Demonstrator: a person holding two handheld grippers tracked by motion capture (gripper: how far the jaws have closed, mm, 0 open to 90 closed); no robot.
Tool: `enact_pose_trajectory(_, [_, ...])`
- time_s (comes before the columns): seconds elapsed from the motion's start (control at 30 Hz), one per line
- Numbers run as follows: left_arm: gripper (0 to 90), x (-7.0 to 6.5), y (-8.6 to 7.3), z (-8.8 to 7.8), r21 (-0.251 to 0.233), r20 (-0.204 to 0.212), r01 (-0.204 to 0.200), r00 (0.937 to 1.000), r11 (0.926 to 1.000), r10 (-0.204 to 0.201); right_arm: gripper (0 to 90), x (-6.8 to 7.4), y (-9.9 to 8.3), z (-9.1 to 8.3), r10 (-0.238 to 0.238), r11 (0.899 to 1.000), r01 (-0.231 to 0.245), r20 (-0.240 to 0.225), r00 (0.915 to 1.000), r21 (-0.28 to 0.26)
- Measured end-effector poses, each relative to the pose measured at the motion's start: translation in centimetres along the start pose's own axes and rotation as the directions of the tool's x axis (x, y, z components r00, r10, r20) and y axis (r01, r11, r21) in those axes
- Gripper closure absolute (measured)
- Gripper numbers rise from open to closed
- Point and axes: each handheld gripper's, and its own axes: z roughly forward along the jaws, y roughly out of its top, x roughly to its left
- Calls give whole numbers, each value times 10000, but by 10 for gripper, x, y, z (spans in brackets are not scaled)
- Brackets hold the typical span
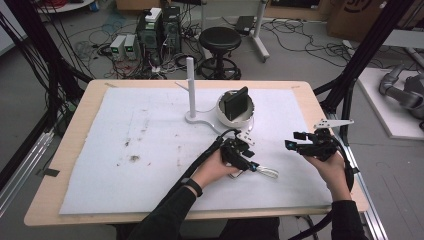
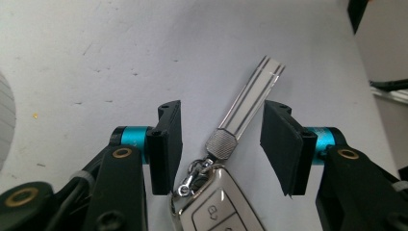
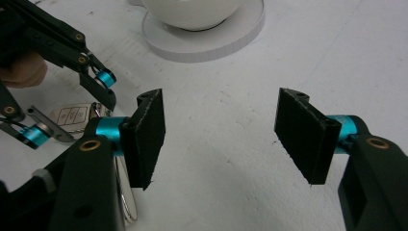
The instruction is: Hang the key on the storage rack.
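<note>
Left gripper view: the left tongs (image 2: 221,144) stand part open astride the key fob (image 2: 219,207)'s metal bar (image 2: 250,98), their pads clear of it on both sides, gripping nothing. The bar lies slanted on the white mat (image 2: 96,57), joined by a knurled collar and a small clasp to the fob, which lies just below it between the tong arms.

In the right gripper view the right tongs (image 3: 219,139) are open as well, with bare mat between the pads and nothing held. Beyond them, to the upper left, the fob shows beside the left tongs, and straight ahead stands the round white base of the bowl (image 3: 202,29).

In the high view the left tongs (image 1: 240,152) are down at the fob (image 1: 262,171), just near of the bowl (image 1: 236,112); the right tongs (image 1: 300,142) hang well to the right of the fob, above the mat. A white post (image 1: 190,87) rises just left of the bowl on the bench (image 1: 65,145).
</note>
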Motion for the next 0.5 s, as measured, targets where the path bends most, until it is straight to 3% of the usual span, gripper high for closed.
enact_pose_trajectory(0.07, [553,1,1,6,422,125,-200,9997,9989,195,359,0,0,0,2,10000,-2,-18,10000,-26])
enact_pose_trajectory(0.17, [565,0,2,9,644,224,-445,9988,9969,431,356,-1,0,-1,32,10000,-32,-1,10000,-19])
enact_pose_trajectory(0.23, [571,-2,2,17,1150,230,-699,9974,9909,677,356,-1,0,-1,23,10000,-23,6,10000,-25])
enact_pose_trajectory(0.37, [625,0,4,17,1244,174,-812,9967,9889,796,356,-1,0,-1,22,10000,-22,10,10000,-22])
enact_pose_trajectory(0.43, [697,0,4,17,1252,111,-882,9961,9882,875,356,-1,0,-1,21,10000,-21,20,10000,-1])
enact_pose_trajectory(0.5, [730,-3,5,16,1354,-123,-1107,9935,9846,1134,356,-1,0,-1,11,10000,-11,20,10000,1])
